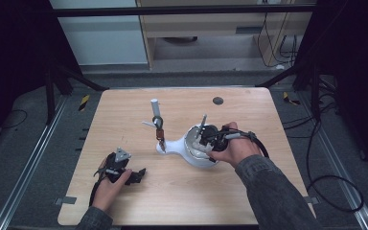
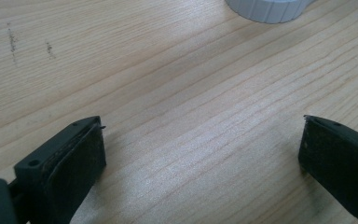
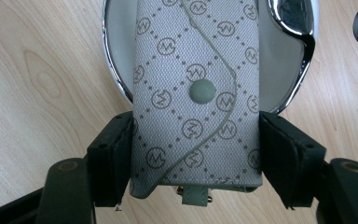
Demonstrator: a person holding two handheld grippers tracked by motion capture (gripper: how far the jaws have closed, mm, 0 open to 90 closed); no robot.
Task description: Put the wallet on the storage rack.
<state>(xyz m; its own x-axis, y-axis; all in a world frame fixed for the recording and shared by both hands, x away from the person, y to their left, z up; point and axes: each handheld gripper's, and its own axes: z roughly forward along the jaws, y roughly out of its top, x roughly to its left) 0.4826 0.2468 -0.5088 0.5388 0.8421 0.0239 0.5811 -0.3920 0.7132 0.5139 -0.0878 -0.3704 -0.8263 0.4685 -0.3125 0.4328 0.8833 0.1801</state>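
Observation:
A grey fabric key pouch (image 3: 196, 93) with a monogram pattern and a snap button is clamped between the pads of my right gripper (image 3: 196, 158). It hangs over a white dish with a chrome rim (image 3: 114, 84). From above, my right gripper (image 1: 206, 136) sits over that white dish (image 1: 196, 155), with the person's hand around it. My left gripper (image 1: 136, 175) rests low at the table's front left, its jaws wide apart over bare wood (image 2: 200, 154) and nothing between them.
A white stand (image 1: 154, 103) with a dark ring and a small brown tag hanging from it (image 1: 159, 128) rises left of the dish, on a white base (image 1: 165, 146). A dark round grommet (image 1: 217, 100) marks the tabletop's far side. A ribbed white edge (image 2: 270, 9) lies ahead of the left gripper.

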